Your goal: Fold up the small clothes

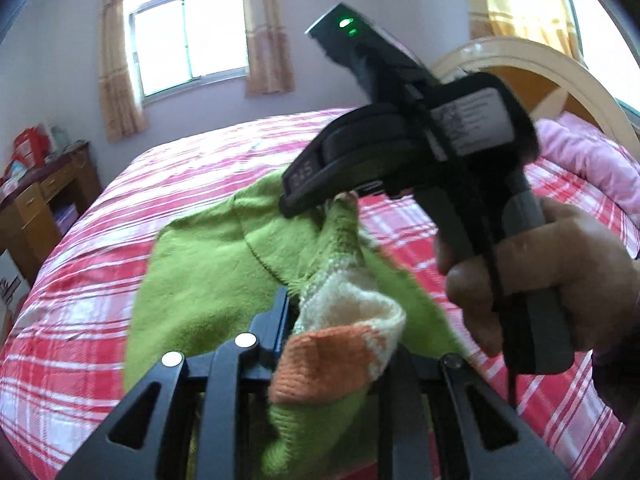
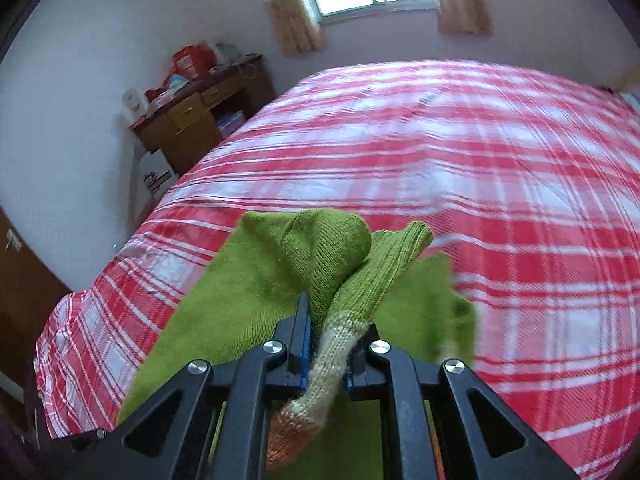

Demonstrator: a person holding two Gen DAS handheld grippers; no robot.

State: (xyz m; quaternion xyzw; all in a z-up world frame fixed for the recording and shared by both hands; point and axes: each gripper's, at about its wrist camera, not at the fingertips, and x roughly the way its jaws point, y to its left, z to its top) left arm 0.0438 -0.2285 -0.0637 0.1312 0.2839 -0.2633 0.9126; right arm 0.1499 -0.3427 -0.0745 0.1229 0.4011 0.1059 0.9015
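Bedroom setting: a bed spread with a red-and-white plaid cover fills both views, with a curtained window and a cluttered wooden desk against the far wall. Lifted above the cover is the task's object, a small green knitted garment with cream and orange cuff bands. The left gripper is pinched on a bunched, banded end of the knit, its jaws nearly together around the fabric. The right gripper is likewise clamped on a banded cuff, the wool squeezed into a narrow rope between its jaws; in the left view it appears from the side, held by a hand. Judged from this arrangement, folding is at an early stage: the garment is gripped at two ends and hangs crumpled, with no flat, finished fold visible, so spreading, folding and setting down all appear to remain. Hidden or unclear: the garment's full outline, its lower part behind the grippers, and whether any hem touches the cover; motion blur softens the plaid and the knit's right edge.
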